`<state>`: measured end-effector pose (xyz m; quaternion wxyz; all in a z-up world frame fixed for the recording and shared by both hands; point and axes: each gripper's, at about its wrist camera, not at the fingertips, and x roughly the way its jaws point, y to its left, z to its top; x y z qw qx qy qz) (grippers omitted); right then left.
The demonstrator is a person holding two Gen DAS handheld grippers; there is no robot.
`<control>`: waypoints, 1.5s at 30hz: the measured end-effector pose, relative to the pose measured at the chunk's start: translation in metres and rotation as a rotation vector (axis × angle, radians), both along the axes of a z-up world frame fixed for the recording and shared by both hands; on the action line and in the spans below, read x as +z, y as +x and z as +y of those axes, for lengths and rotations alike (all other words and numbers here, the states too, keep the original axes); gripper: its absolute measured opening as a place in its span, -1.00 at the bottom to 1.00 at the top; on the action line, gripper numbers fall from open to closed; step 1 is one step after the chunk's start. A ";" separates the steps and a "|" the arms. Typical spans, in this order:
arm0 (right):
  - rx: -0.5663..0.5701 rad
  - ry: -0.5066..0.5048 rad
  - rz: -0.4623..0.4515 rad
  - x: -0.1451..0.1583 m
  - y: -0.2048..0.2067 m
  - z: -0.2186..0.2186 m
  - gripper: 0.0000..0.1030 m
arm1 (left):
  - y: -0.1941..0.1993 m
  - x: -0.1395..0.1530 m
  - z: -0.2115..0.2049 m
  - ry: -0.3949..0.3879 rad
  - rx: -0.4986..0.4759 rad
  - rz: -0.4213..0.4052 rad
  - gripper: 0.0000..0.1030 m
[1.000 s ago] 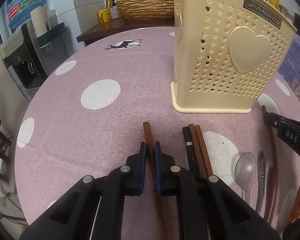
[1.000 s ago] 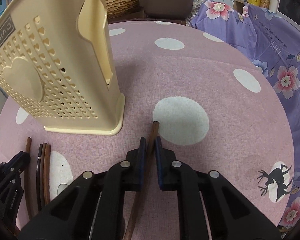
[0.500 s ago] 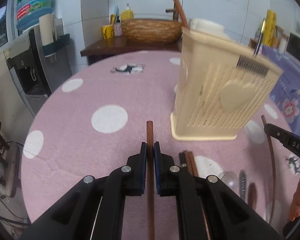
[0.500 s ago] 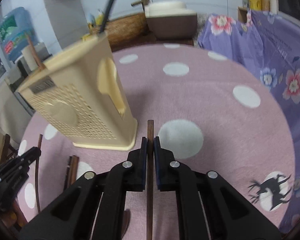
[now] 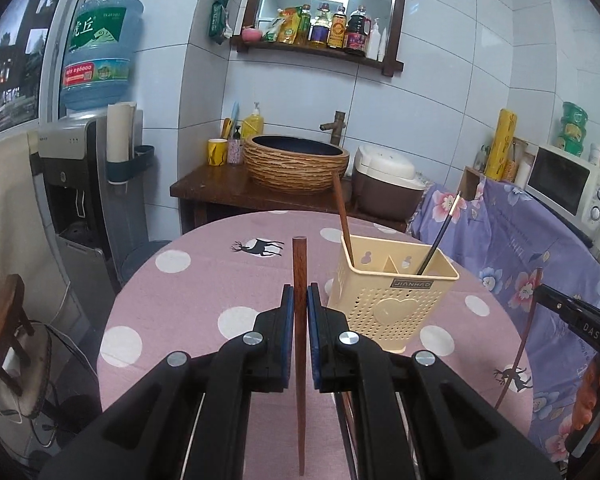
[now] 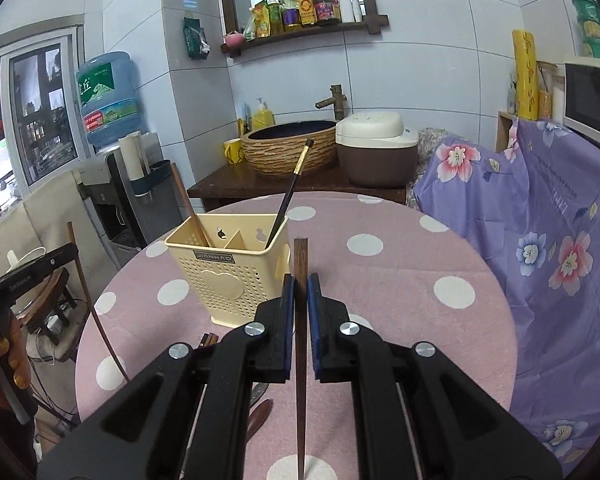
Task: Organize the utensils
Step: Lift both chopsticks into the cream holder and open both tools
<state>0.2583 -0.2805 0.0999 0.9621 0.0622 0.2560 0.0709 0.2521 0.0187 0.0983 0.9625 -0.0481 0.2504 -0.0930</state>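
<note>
My left gripper (image 5: 299, 300) is shut on a brown wooden chopstick (image 5: 299, 264) and holds it upright, lifted above the pink dotted table (image 5: 204, 288). My right gripper (image 6: 300, 290) is shut on a second brown chopstick (image 6: 301, 260), also lifted. The cream utensil holder (image 5: 392, 304) stands to the right of the left gripper; it also shows in the right wrist view (image 6: 228, 276), left of the right gripper. It holds a brown chopstick (image 5: 342, 216) and a black chopstick (image 5: 440, 236). More chopsticks (image 6: 207, 339) and a spoon (image 6: 260, 416) lie on the table, mostly hidden.
A purple flowered cloth (image 6: 540, 248) covers furniture to the right of the table. A side table with a woven basin (image 5: 296, 164) and a rice cooker (image 6: 374, 148) stands behind. A water dispenser (image 5: 80, 184) stands at left.
Both grippers have risen from the table, each lifting its chopstick. The views now look across the table and room, with the holder farther away.
</note>
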 end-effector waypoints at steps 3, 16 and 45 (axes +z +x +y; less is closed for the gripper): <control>0.001 0.004 -0.016 0.005 -0.006 -0.001 -0.85 | 0.000 0.001 0.002 -0.024 -0.003 0.010 -0.84; 0.016 -0.044 -0.191 0.115 0.007 0.013 -0.85 | 0.019 0.107 -0.004 -0.078 -0.038 -0.136 -0.84; -0.031 0.029 -0.035 0.040 0.127 0.058 -0.83 | 0.130 0.004 -0.066 -0.082 0.006 0.043 -0.83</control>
